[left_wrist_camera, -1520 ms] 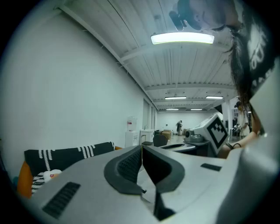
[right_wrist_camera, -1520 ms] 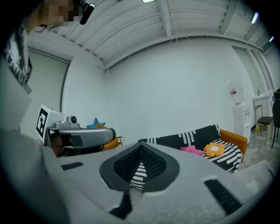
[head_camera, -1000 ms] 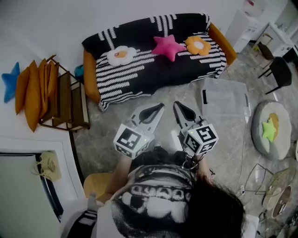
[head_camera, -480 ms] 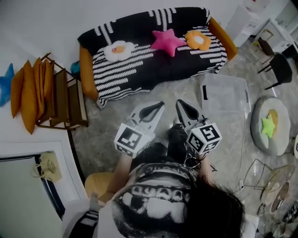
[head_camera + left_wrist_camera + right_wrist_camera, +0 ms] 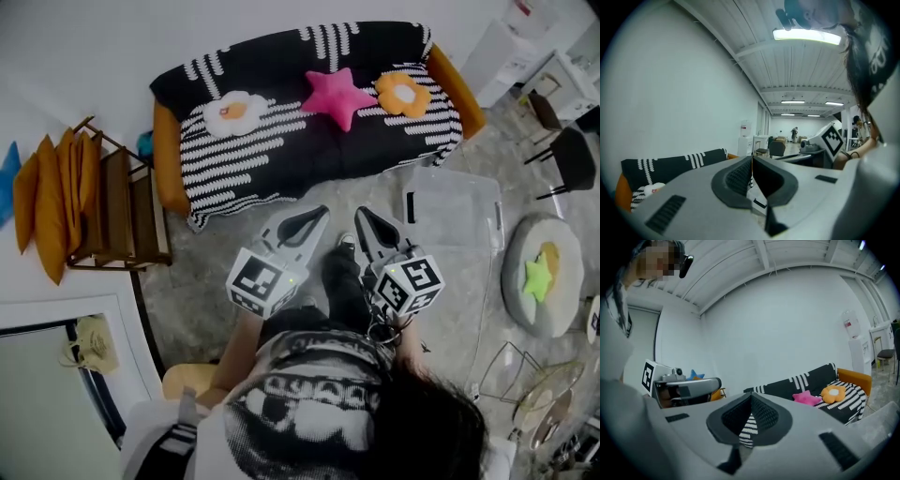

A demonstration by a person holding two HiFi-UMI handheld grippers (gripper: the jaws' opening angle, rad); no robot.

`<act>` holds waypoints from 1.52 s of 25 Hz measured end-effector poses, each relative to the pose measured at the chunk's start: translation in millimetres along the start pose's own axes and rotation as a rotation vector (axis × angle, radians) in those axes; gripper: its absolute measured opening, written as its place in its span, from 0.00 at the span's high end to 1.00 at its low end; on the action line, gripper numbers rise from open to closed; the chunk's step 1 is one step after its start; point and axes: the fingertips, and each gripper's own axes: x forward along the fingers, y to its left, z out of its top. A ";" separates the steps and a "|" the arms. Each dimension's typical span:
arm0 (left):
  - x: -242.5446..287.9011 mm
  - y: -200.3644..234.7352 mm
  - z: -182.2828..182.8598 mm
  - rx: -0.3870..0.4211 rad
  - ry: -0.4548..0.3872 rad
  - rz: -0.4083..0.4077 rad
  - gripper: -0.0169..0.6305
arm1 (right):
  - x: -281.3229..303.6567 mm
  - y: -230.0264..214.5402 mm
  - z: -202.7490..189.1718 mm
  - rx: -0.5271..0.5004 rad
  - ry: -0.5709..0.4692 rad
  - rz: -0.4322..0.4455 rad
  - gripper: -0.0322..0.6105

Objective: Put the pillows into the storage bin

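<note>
Three pillows lie on the black-and-white striped sofa (image 5: 309, 141): a white flower pillow (image 5: 232, 110), a pink star pillow (image 5: 335, 95) and an orange flower pillow (image 5: 403, 94). The clear storage bin (image 5: 452, 208) stands on the floor by the sofa's right end. My left gripper (image 5: 319, 213) and right gripper (image 5: 361, 215) are side by side in front of the sofa, both shut and holding nothing. In the right gripper view the shut jaws (image 5: 751, 399) point toward the sofa, with the pink star (image 5: 806, 398) and orange flower (image 5: 833, 393) to the right. The left gripper (image 5: 751, 161) points along the sofa's right end.
A wooden rack (image 5: 117, 202) with orange cushions (image 5: 52, 202) stands left of the sofa. A round grey cushion (image 5: 548, 295) carrying a green star pillow (image 5: 536, 277) lies at the right. A black chair (image 5: 567, 155) and wire baskets (image 5: 539, 384) are at the right edge.
The person has stepped toward the sofa, and both shut grippers have come closer to it. A leg and foot now show between the grippers.
</note>
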 end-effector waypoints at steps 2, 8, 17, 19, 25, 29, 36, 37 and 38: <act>27.8 14.8 1.2 0.009 0.009 0.010 0.96 | 15.1 -28.0 9.7 0.003 -0.002 0.002 0.95; 123.8 47.4 37.5 0.041 0.006 0.039 0.96 | 57.6 -116.9 55.8 0.017 -0.005 0.048 0.95; 202.5 74.6 54.3 0.084 0.029 0.097 0.96 | 107.2 -187.5 89.6 0.039 -0.009 0.126 0.95; 211.0 81.1 52.7 0.085 0.044 0.107 0.96 | 111.6 -195.0 90.5 0.049 -0.007 0.132 0.95; 234.9 96.8 48.9 0.071 0.068 0.110 0.96 | 124.5 -224.3 84.8 0.094 0.011 0.108 0.95; 251.8 109.1 38.0 0.057 0.104 0.096 0.96 | 135.1 -243.8 78.4 0.131 0.023 0.084 0.95; 297.5 162.4 26.7 0.047 0.126 0.066 0.96 | 181.6 -287.6 71.5 0.200 0.041 0.046 0.95; 305.4 173.9 25.5 0.044 0.129 0.062 0.96 | 192.2 -295.7 72.0 0.216 0.042 0.041 0.95; 313.7 185.9 23.8 0.038 0.133 0.058 0.96 | 203.2 -304.4 72.1 0.231 0.046 0.033 0.95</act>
